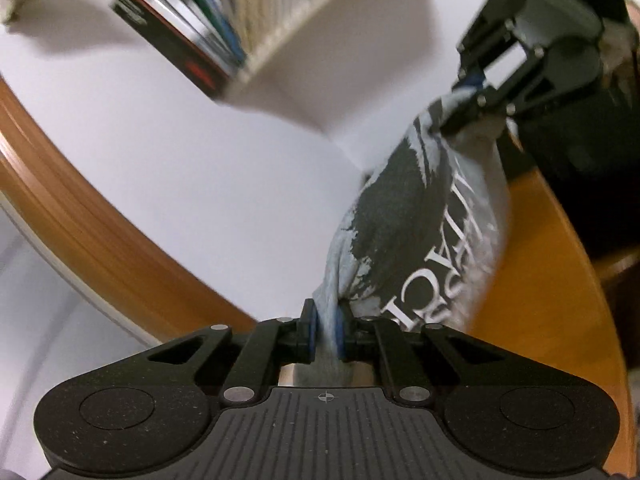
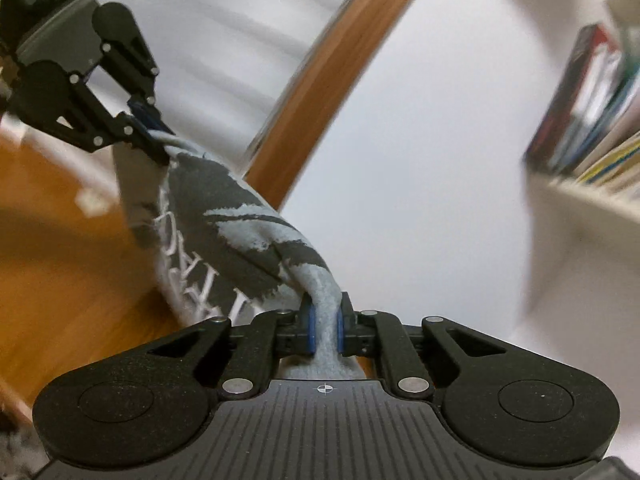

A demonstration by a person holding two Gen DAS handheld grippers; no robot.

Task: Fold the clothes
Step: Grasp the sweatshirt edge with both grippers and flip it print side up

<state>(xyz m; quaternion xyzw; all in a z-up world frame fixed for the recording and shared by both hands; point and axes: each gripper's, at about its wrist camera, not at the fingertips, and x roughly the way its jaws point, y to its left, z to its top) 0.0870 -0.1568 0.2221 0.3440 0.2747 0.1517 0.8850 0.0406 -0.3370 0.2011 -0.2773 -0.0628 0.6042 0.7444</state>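
A light grey T-shirt [image 1: 420, 216] with a dark print and white letters hangs stretched between my two grippers, lifted off the wooden table [image 1: 536, 272]. My left gripper [image 1: 326, 330] is shut on one bunched edge of it. My right gripper [image 2: 326, 328] is shut on the opposite edge of the T-shirt [image 2: 224, 232]. Each gripper shows in the other's view: the right one at upper right [image 1: 460, 108], the left one at upper left [image 2: 154, 136]. The shirt's lower part is hidden.
A white wall fills most of both views. A white shelf with books [image 1: 192, 40] hangs on it, also seen at the right in the right wrist view [image 2: 592, 120]. A curved wooden frame [image 1: 80, 216] borders the wall. Both views are motion-blurred.
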